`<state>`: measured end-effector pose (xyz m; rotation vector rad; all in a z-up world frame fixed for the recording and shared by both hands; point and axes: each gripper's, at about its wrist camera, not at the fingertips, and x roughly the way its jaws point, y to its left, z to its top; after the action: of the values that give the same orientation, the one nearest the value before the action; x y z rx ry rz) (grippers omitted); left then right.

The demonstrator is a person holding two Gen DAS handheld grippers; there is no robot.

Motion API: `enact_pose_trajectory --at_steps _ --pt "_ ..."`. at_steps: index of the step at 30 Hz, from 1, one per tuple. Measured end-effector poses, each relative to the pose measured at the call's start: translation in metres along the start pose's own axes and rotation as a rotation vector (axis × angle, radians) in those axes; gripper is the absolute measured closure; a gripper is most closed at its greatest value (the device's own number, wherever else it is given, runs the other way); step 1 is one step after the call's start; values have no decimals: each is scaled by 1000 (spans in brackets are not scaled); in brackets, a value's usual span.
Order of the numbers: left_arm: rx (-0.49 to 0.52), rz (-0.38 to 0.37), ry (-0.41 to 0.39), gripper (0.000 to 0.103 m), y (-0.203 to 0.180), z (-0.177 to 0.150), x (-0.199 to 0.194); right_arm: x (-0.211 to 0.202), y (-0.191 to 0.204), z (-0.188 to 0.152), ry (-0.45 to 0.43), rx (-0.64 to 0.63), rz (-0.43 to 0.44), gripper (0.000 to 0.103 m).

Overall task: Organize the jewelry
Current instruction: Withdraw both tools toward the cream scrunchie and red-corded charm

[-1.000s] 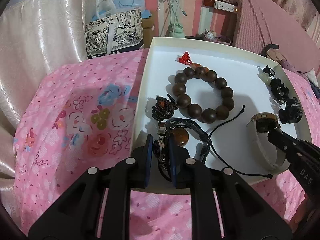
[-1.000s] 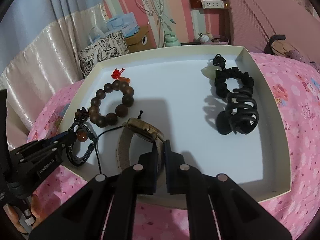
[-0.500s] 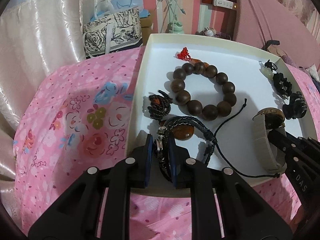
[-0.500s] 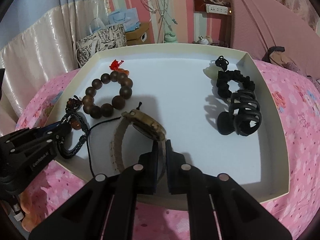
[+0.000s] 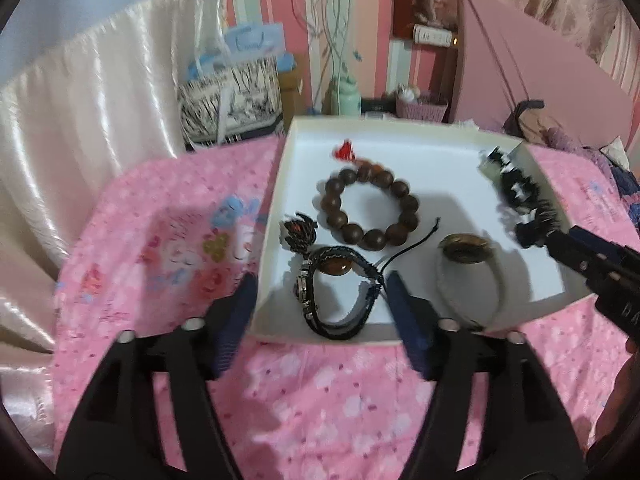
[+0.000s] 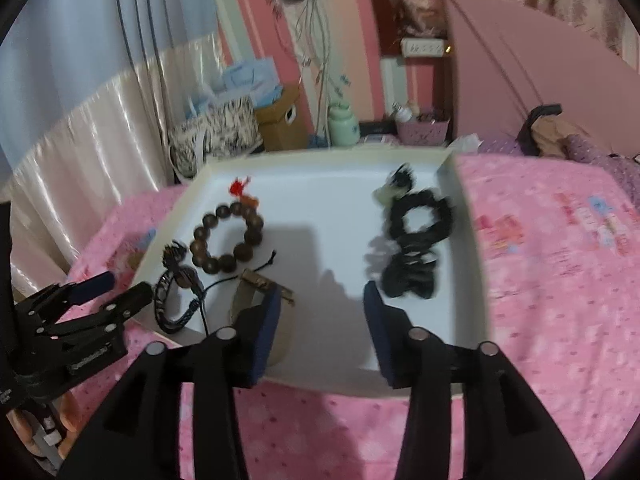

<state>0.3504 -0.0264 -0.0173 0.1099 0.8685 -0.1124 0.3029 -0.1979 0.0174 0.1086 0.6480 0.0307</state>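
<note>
1. Jewelry lies in a white tray [image 5: 460, 152] on a pink floral cloth [image 5: 168, 216]: a bead bracelet [image 5: 370, 210], a braided bracelet [image 5: 340, 300], a watch [image 5: 466, 254], a small dark knot [image 5: 298, 234], and black hair pieces [image 5: 520, 196] along the right wall.
2. Left gripper [image 5: 320, 320] is spread wide and holds nothing. Its fingers sit at the tray's near edge, one outside the left wall, the other over the rim.
3. Braided bracelet lies at 12 o'clock from the left gripper, just beyond and between its fingers, standing partly on edge with its long axis running away from the gripper. This is the relation the next grasp would turn on; the left gripper is clearly the nearer one.
4. Right gripper [image 6: 320, 322] is also wide open and empty, hovering over the near rim.
5. Watch [image 6: 260, 300] sits at about 10 o'clock from the right gripper, partly hidden behind its left finger; whether they touch I cannot tell. A black claw clip [image 6: 408, 280] lies at about 1 o'clock, near the right finger.
6. Both views are blurred, so fine contact is uncertain.
</note>
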Motion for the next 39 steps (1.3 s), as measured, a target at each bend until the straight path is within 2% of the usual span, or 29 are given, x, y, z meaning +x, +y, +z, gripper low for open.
enact_pose_trajectory --at_steps 3,8,11,12,14,21,30,33,39 --pt "5 7 -50 14 3 -5 -29 -31 -8 -4 -41 -16 -33 44" --pt "-2 2 -72 6 9 -25 -65 -73 -19 -24 -72 -33 -65 39" --pt "-7 0 -79 4 12 -41 -85 -99 -24 -38 -108 -46 -101 21" --pt "-10 -4 -79 3 13 -46 -91 -108 -25 -43 -124 -54 -115 19" --pt "-11 -15 -78 3 13 -57 -102 -122 -25 -53 -142 -69 -130 17" --pt "15 -35 -70 3 1 -102 -126 -143 -24 -96 -123 -96 -120 17" --pt "1 -62 -1 3 -6 -164 -117 -135 -48 -160 -42 -45 -122 17" --pt "-15 -78 35 3 -6 -180 -110 -131 -54 -175 -23 -23 -130 17" --pt "-23 -80 57 3 -6 -203 -106 -130 -52 -196 -2 -43 -148 18"
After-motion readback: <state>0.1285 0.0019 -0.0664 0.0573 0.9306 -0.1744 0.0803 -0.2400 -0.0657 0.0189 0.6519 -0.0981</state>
